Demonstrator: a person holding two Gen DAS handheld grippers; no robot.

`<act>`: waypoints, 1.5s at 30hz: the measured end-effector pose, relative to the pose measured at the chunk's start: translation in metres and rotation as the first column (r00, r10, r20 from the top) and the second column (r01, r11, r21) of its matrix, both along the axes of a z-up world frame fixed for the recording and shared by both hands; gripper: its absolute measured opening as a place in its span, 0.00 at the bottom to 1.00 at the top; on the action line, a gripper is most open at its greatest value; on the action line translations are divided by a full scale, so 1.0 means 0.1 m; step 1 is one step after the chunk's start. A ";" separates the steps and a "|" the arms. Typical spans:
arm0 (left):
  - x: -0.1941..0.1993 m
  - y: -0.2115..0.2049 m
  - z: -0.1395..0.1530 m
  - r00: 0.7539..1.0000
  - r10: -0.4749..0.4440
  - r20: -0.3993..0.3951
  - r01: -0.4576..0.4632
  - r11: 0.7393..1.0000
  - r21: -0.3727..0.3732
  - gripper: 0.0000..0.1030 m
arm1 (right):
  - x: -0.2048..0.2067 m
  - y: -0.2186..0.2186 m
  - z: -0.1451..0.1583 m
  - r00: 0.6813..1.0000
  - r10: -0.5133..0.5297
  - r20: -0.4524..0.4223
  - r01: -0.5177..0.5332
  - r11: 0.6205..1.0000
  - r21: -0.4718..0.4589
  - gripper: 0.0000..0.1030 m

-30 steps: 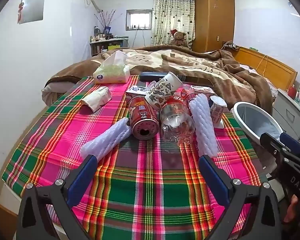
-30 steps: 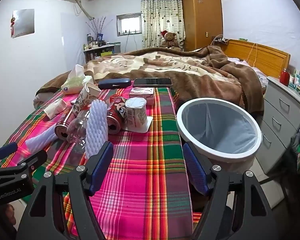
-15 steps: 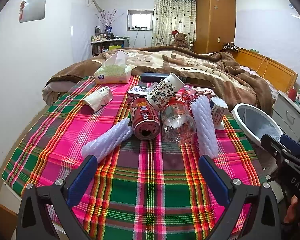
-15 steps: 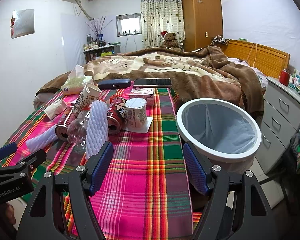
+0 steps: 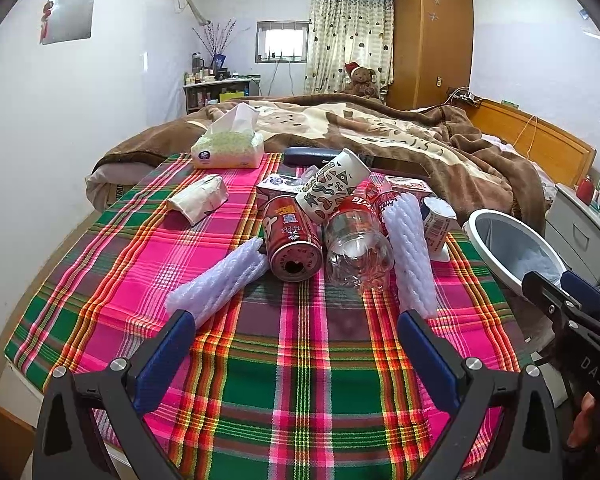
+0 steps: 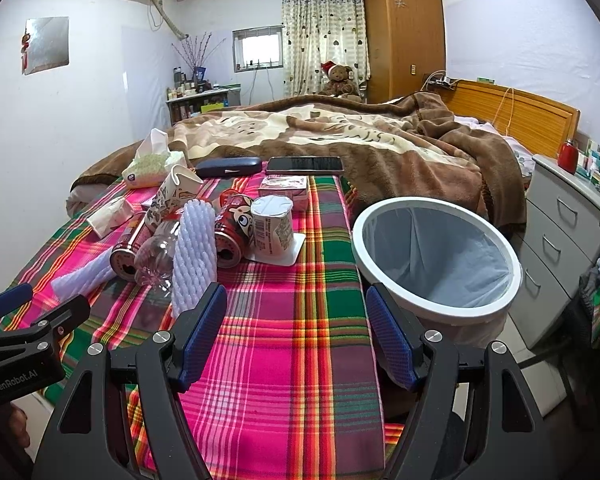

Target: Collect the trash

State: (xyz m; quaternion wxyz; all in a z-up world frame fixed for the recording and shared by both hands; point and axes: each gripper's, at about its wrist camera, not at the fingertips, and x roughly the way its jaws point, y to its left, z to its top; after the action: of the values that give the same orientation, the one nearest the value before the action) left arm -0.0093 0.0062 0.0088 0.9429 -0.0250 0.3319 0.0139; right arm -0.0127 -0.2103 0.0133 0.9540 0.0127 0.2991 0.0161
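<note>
Trash lies in a heap on the plaid tablecloth point(image 5: 300, 380): a red can point(image 5: 292, 240), a clear plastic bottle point(image 5: 358, 252), two white foam net sleeves point(image 5: 216, 280) point(image 5: 412, 252), a patterned paper cup point(image 5: 332, 188), a yogurt cup point(image 6: 272, 228) and a second red can point(image 6: 232, 232). A white-rimmed bin point(image 6: 436, 256) with a liner stands off the table's right edge. My left gripper point(image 5: 296, 344) is open, short of the heap. My right gripper point(image 6: 296, 328) is open and holds nothing, between the heap and the bin.
A tissue box point(image 5: 228, 144), a wrapped tissue pack point(image 5: 198, 202), a dark glasses case point(image 6: 228, 167) and a phone point(image 6: 304, 164) lie at the table's far side. Behind is a bed with a brown blanket point(image 6: 340, 136). A drawer unit point(image 6: 568, 232) stands right of the bin.
The left gripper's view has risen and drawn back slightly. The right gripper has not moved, and nothing on the table has shifted.
</note>
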 end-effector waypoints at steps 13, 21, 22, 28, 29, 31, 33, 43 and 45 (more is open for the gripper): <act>-0.01 0.03 0.01 1.000 0.009 0.004 -0.009 1.000 -0.002 1.00 | 0.00 0.00 0.00 1.000 0.000 -0.001 0.000 1.000 -0.002 0.72; 0.05 0.05 -0.01 1.000 0.015 0.001 -0.015 1.000 -0.006 1.00 | -0.01 -0.02 0.00 1.000 -0.002 -0.006 0.002 1.000 -0.005 0.72; 0.05 0.05 -0.01 1.000 0.014 0.001 -0.014 1.000 -0.006 1.00 | 0.00 -0.01 0.00 1.000 -0.002 -0.006 0.002 1.000 -0.005 0.72; 0.05 0.05 -0.02 1.000 0.017 0.001 -0.017 1.000 -0.008 1.00 | 0.00 -0.02 -0.01 1.000 -0.003 -0.007 0.003 1.000 -0.008 0.72; 0.04 0.05 -0.03 1.000 0.016 0.002 -0.016 1.000 -0.009 1.00 | 0.00 -0.02 -0.01 1.000 -0.004 -0.007 0.004 1.000 -0.007 0.72; 0.04 0.06 -0.03 1.000 0.017 0.002 -0.017 1.000 -0.010 1.00 | 0.01 -0.02 -0.01 1.000 -0.002 -0.008 0.002 1.000 -0.007 0.72; 0.04 0.06 -0.03 1.000 0.018 0.002 -0.018 1.000 -0.011 1.00 | 0.01 -0.02 -0.01 1.000 -0.002 -0.007 0.002 1.000 -0.006 0.72; 0.08 0.09 -0.04 1.000 0.025 -0.002 -0.025 1.000 -0.014 1.00 | 0.05 -0.03 -0.03 1.000 0.005 -0.012 -0.005 1.000 -0.012 0.72; 0.12 0.13 -0.04 1.000 0.024 -0.004 -0.024 1.000 -0.019 1.00 | 0.11 -0.03 -0.03 1.000 0.015 -0.007 -0.015 1.000 -0.007 0.72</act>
State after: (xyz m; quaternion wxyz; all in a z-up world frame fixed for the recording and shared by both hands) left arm 0.0031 0.0192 0.0044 0.9417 -0.0380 0.3336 0.0222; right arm -0.0021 -0.2129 0.0103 0.9528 0.0070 0.3026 0.0224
